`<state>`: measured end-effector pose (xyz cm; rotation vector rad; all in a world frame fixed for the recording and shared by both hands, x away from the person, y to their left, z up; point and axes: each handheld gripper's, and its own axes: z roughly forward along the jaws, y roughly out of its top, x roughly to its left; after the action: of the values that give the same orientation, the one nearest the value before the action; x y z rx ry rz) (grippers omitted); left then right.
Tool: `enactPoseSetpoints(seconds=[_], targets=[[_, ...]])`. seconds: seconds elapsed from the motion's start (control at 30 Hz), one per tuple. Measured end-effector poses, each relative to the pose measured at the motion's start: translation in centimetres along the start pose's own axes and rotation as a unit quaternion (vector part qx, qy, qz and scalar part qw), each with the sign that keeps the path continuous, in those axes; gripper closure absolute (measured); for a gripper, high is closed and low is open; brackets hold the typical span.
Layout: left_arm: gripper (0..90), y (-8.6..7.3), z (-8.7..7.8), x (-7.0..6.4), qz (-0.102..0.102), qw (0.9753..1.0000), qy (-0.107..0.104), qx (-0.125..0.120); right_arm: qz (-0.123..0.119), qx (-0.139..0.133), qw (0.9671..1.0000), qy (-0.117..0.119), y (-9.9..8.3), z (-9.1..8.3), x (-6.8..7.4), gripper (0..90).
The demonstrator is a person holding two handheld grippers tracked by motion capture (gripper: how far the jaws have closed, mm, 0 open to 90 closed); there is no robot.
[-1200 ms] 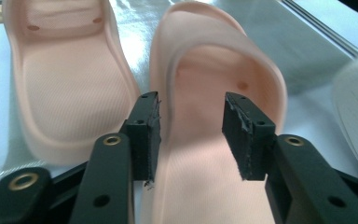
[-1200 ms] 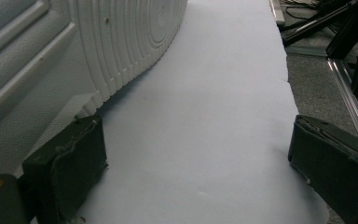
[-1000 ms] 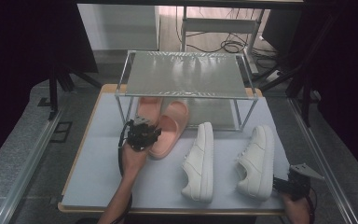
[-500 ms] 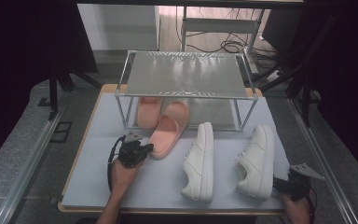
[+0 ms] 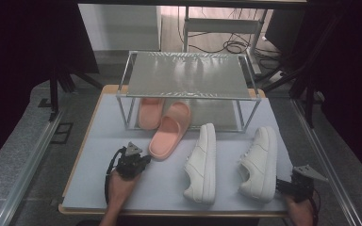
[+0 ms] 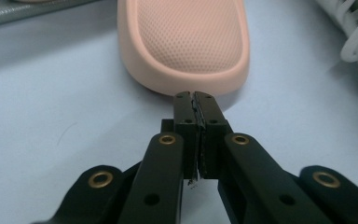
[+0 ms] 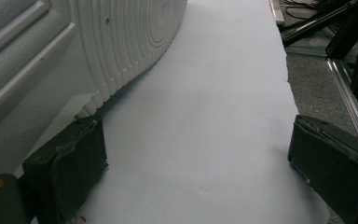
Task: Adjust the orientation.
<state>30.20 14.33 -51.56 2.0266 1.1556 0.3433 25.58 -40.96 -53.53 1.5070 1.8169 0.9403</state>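
Observation:
A pink slipper (image 5: 169, 134) lies slantwise on the white table top, its toe end under the rack's front edge. Its rounded heel (image 6: 186, 42) fills the upper left gripper view, a short gap beyond my left gripper (image 6: 195, 99), whose jaws are shut with nothing between them. In the high view the left gripper (image 5: 141, 161) sits near-left of that slipper. A second pink slipper (image 5: 150, 113) rests under the rack. Two white sneakers (image 5: 201, 162) (image 5: 259, 162) lie at the front right. My right gripper (image 7: 200, 158) stands open on the table, its left pad (image 7: 70, 172) against the right sneaker's ribbed sole (image 7: 121, 42).
A metal rack with a frosted top shelf (image 5: 188, 75) stands at the back of the table (image 5: 99, 136). The table's right edge (image 7: 284, 70) drops to grey floor and a metal rail. Cables and dark stands lie beyond the rack.
My left gripper has drawn back from the pink slipper toward the table's near edge. The slipper and sneakers stay where they were. The right gripper has not moved.

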Motion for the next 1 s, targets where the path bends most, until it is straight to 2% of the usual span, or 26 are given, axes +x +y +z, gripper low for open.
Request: enactPoseSetpoints(seconds=[0.2, 0.57, 0.83, 0.9, 0.93, 0.97, 1.0], targets=[[87.1, 0.2, 1.0, -0.3, -0.004, 1.0, -0.006, 0.004, 0.0, 0.0, 1.0, 0.0, 0.0, 0.0, 0.0, 4.2], [86.5, 1.7, 2.8, -1.7, 0.013, 0.9996, -0.023, 0.001, 0.0, 0.0, 1.0, 0.0, 0.0, 0.0, 0.0, 4.2], [86.3, 3.2, 3.6, -2.7, 0.024, 0.9991, -0.034, -0.013, 0.0, 0.0, 1.0, 0.0, 0.0, 0.0, 0.0, 4.2], [86.3, 3.6, 3.7, -2.8, 0.02, 0.9991, -0.034, -0.017, 0.0, 0.0, 1.0, 0.0, 0.0, 0.0, 0.0, 4.2], [86.3, 3.7, 3.8, -2.7, 0.025, 0.9989, -0.035, -0.019, 0.0, 0.0, 1.0, 0.0, 0.0, 0.0, 0.0, 4.2], [86.2, 3.8, 3.8, -2.8, 0.019, 0.999, -0.036, -0.02, 0.0, 0.0, 1.0, 0.0, 0.0, 0.0, 0.0, 4.2], [86.1, 4.1, 3.7, -2.9, 0.025, 0.9988, -0.036, -0.022, 0.0, 0.0, 1.0, 0.0, 0.0, 0.0, 0.0, 4.2]])
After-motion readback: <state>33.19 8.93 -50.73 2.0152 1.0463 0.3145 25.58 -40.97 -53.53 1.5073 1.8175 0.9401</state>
